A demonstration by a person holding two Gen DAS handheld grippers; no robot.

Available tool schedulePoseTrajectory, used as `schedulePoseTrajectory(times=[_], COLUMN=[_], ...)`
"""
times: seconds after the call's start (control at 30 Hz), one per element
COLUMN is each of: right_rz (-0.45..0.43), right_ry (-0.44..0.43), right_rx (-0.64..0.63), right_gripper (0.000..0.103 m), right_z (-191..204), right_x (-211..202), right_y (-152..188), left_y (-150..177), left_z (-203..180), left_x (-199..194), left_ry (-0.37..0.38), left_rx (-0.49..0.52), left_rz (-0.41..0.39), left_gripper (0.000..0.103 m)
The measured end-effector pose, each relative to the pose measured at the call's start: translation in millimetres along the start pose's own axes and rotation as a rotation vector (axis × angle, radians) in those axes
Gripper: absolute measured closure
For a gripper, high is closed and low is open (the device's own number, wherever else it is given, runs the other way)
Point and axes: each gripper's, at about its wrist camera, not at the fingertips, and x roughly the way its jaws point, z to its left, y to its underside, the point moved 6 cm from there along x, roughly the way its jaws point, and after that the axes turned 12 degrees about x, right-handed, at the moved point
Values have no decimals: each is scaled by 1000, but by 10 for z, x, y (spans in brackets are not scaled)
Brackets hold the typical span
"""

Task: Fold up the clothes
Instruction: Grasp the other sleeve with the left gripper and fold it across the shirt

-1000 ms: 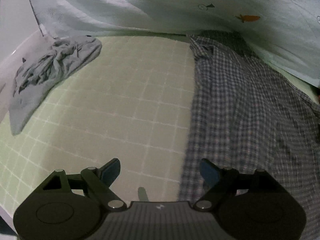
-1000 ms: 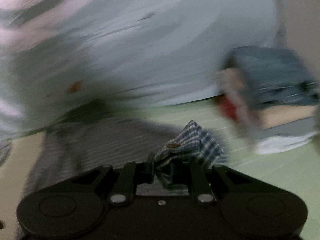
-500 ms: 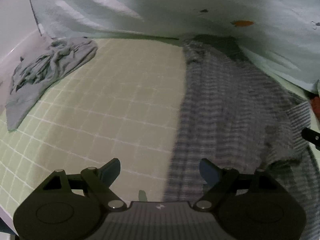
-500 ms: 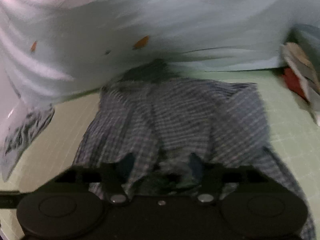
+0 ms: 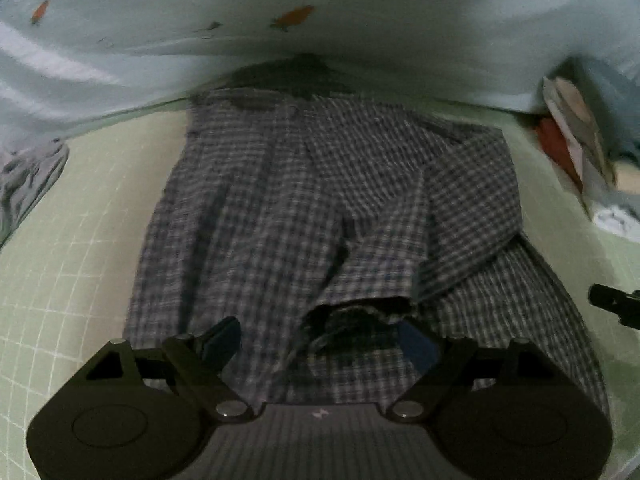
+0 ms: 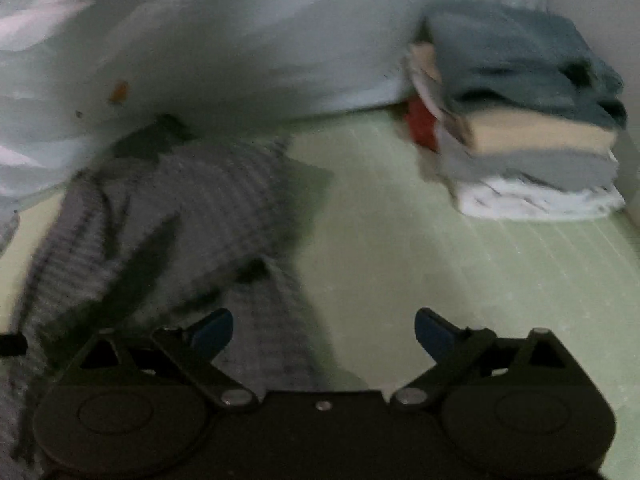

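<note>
Left wrist view: left gripper (image 5: 320, 336) hanging wide open over the near hem of the checked shirt (image 5: 280, 208), gripping nothing, likely lining up the next pinch. Sleeve (image 5: 460, 220) already laid across the chest, mid-bed.

Right wrist view: right gripper (image 6: 324, 328) opening, nothing between the jaws. Folded pile (image 6: 528, 120) parked in the bed's far right corner, clear of the work.

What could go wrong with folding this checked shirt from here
The sleeve folded across the checked shirt lies loose and rumpled, with its cuff gaping, so it may slide back out. The right gripper is opening with nothing between its pads, and the left gripper is open too, so nothing pins the fold. A wide sweep could also knock the folded stack nearby.
</note>
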Motion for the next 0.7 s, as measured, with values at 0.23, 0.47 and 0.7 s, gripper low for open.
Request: schedulePoseTrajectory(times=[0.23,0.47,0.7], right_rz=[53,105,103], right_ry=[9,-13,-19], right_rx=[-46,-122,-120], right_gripper=[5,5,5], right_z=[-287,-191,68], right_x=[139,248,256], right_y=[21,108,122], left_y=[-139,-311,-349], left_z=[-91,-203,-47], left_x=[279,422,538], left_ry=[-33,23,79], left_rx=[6,54,9], left_rz=[18,5,31], left_gripper=[16,29,96])
